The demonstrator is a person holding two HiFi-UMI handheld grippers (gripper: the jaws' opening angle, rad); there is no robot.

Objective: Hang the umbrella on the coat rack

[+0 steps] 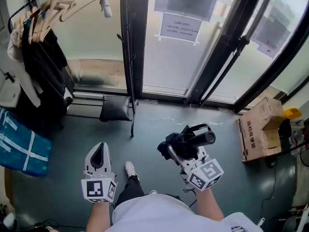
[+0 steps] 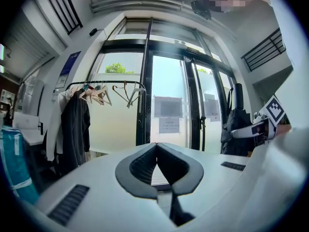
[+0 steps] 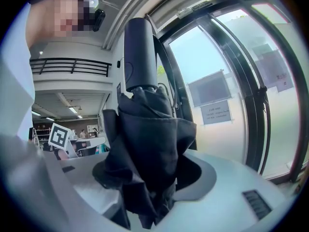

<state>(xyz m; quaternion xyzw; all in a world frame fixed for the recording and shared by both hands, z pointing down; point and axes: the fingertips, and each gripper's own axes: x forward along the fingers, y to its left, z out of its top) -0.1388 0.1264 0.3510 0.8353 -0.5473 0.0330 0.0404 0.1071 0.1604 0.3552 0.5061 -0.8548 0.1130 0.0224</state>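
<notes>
A folded black umbrella (image 1: pixel 193 140) is clamped in my right gripper (image 1: pixel 179 152), its handle pointing away from me to the right. In the right gripper view the umbrella (image 3: pixel 142 129) fills the jaws of my right gripper (image 3: pixel 145 180), with the cylindrical handle sticking up. My left gripper (image 1: pixel 100 150) hangs to the left, shut and holding nothing; its tips meet in the left gripper view (image 2: pixel 155 146). The black coat rack pole (image 1: pixel 127 57) stands ahead by the glass door, with a hook partway up. In the left gripper view the coat rack (image 2: pixel 140 110) stands ahead and the umbrella (image 2: pixel 235 129) shows at the right.
A clothes rail with wooden hangers (image 1: pixel 53 6) and dark garments (image 1: pixel 41 66) stands at the left. A blue bag (image 1: pixel 21 146) lies below it, and a dark cushion (image 1: pixel 115 108) lies by the rack's foot. A cardboard box (image 1: pixel 260 129) sits at the right. Glass doors (image 1: pixel 193 57) close off the front.
</notes>
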